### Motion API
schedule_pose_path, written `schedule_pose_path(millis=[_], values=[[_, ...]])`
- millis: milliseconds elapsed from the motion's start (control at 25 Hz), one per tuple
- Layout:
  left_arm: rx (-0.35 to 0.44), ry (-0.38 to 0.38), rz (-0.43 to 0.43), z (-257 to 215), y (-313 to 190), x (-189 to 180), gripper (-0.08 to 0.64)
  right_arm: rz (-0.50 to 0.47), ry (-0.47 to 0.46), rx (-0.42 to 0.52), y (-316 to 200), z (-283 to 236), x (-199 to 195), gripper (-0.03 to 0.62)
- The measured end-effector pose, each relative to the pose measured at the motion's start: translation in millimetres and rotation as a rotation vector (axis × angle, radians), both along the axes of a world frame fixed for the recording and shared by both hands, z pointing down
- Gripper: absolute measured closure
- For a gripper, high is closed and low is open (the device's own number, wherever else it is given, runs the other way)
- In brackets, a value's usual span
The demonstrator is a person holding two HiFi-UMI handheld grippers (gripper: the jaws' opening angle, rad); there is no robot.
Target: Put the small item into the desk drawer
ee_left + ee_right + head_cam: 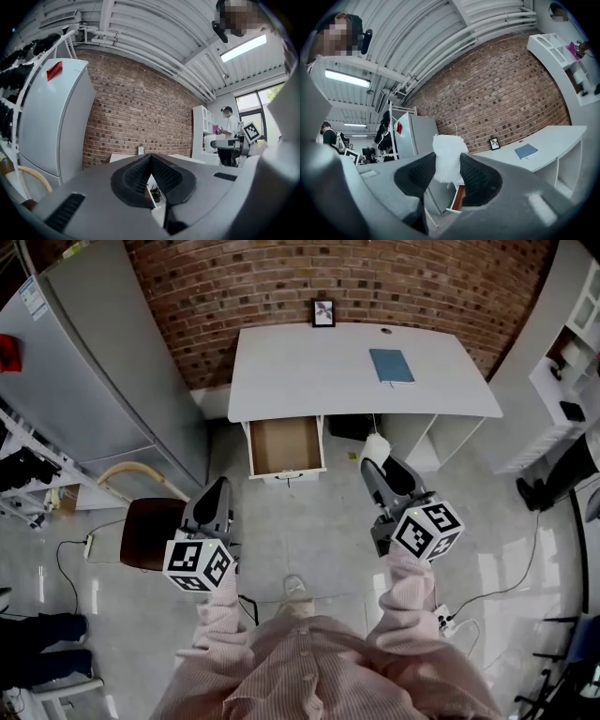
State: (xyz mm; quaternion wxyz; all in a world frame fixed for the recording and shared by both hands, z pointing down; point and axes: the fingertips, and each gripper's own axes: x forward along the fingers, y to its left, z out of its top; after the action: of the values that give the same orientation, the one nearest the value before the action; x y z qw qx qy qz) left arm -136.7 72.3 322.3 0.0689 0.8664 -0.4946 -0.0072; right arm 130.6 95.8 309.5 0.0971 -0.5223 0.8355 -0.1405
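We log white cloth wad (448, 157) clamped between right gripper (373, 465) pads, top protruding | left gripper (151, 158) jaws together, empty | desk drawer (286, 446) open, well apart.

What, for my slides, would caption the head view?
Right tongs hold a white cloth wad short of the open drawer under the desk; left tongs shut, empty.

Red brick wall (309, 277); glossy grey floor (328, 521); pale fridge (94, 381) left; white shelving (562, 371) right.
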Motion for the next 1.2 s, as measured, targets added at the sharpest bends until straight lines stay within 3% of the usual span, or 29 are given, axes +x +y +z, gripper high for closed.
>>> schedule_pose_path(millis=[280, 800, 1000, 1200], values=[[-0.004, 0.006, 0.028, 1.8, -58.1, 1.4, 0.56, -0.01, 0.003, -0.026, -56.5, 9.3, -13.3, 0.43], [-0.038, 0.028, 0.03, 19.4, -110.6, -4.2, 0.558, -0.038, 0.022, -0.047, -116.1, 18.7, -27.9, 0.43], [-0.075, 0.031, 0.021, 36.2, -141.4, -3.4, 0.559, -0.089, 0.032, -0.078, -154.3, 34.6, -35.5, 0.431], [-0.145, 0.026, 0.006, 65.8, -181.0, -2.4, 0.559, -0.199, 0.056, -0.141, -204.6, 68.5, -50.1, 0.431]])
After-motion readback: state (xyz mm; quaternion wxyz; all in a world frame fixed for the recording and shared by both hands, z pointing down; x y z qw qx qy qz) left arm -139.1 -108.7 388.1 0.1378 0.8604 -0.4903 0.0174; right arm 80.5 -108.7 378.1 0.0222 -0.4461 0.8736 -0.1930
